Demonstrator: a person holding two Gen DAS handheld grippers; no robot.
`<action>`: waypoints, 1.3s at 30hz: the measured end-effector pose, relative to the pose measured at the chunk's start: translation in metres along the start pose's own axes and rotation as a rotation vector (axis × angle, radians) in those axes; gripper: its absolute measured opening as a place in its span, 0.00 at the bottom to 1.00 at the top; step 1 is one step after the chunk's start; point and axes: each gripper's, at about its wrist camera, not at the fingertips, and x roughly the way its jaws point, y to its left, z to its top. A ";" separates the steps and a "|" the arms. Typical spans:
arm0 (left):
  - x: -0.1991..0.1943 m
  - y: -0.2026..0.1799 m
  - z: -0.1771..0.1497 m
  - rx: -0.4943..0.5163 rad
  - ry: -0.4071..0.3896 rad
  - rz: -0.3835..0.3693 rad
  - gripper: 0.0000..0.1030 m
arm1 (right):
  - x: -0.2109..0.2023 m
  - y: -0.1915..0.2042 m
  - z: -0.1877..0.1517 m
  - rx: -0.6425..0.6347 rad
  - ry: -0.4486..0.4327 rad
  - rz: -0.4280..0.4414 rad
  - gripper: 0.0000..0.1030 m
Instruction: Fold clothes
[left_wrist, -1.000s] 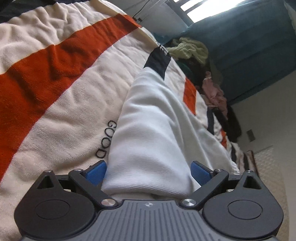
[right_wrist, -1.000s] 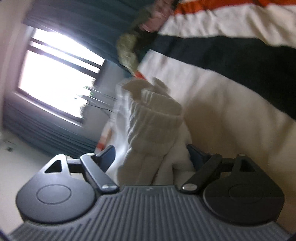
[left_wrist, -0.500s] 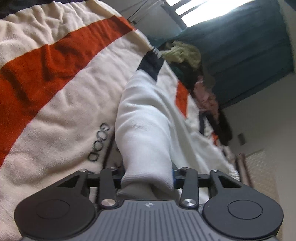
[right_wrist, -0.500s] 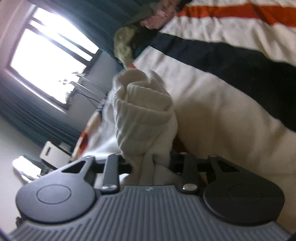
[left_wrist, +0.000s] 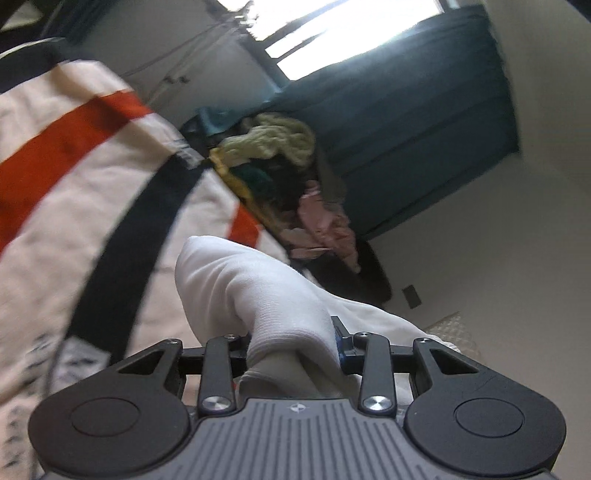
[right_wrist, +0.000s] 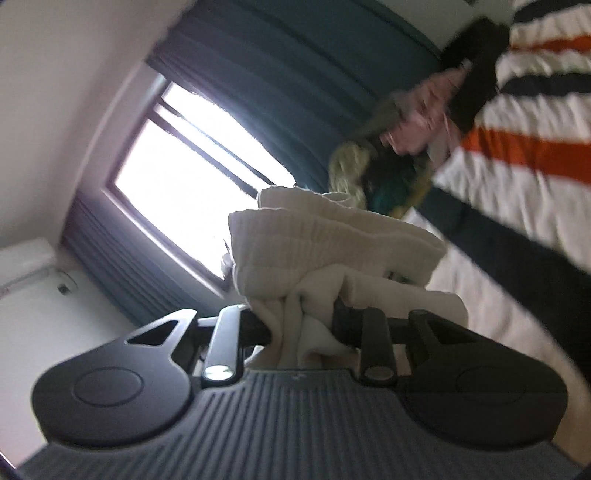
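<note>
A white garment (left_wrist: 258, 291) is bunched between the pads of my left gripper (left_wrist: 291, 345), whose jaws are still closing on it. The cloth is lifted above the striped blanket (left_wrist: 74, 192). In the right wrist view, a ribbed white cuff of the garment (right_wrist: 332, 243) sticks up from my right gripper (right_wrist: 303, 326). Its jaws are also still closing, with the fabric pinched between them. The rest of the garment hangs below both grippers, out of sight.
The cream blanket with orange and dark stripes (right_wrist: 524, 177) covers the bed. A pile of mixed clothes (left_wrist: 291, 173) lies at its far end (right_wrist: 391, 155). Behind it are teal curtains (left_wrist: 424, 122) and a bright window (right_wrist: 177, 173).
Both grippers went from wide open around the white garment to closed on it. They then rose and tilted up, lifting the cloth off the blanket.
</note>
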 end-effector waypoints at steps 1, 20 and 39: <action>0.013 -0.014 0.004 0.025 -0.003 -0.008 0.35 | 0.001 -0.003 0.011 0.001 -0.023 0.008 0.29; 0.364 -0.077 -0.014 0.168 0.148 -0.118 0.35 | 0.064 -0.179 0.141 0.092 -0.302 -0.181 0.29; 0.323 -0.013 -0.093 0.473 0.250 0.096 0.48 | 0.019 -0.229 0.056 0.281 -0.012 -0.701 0.47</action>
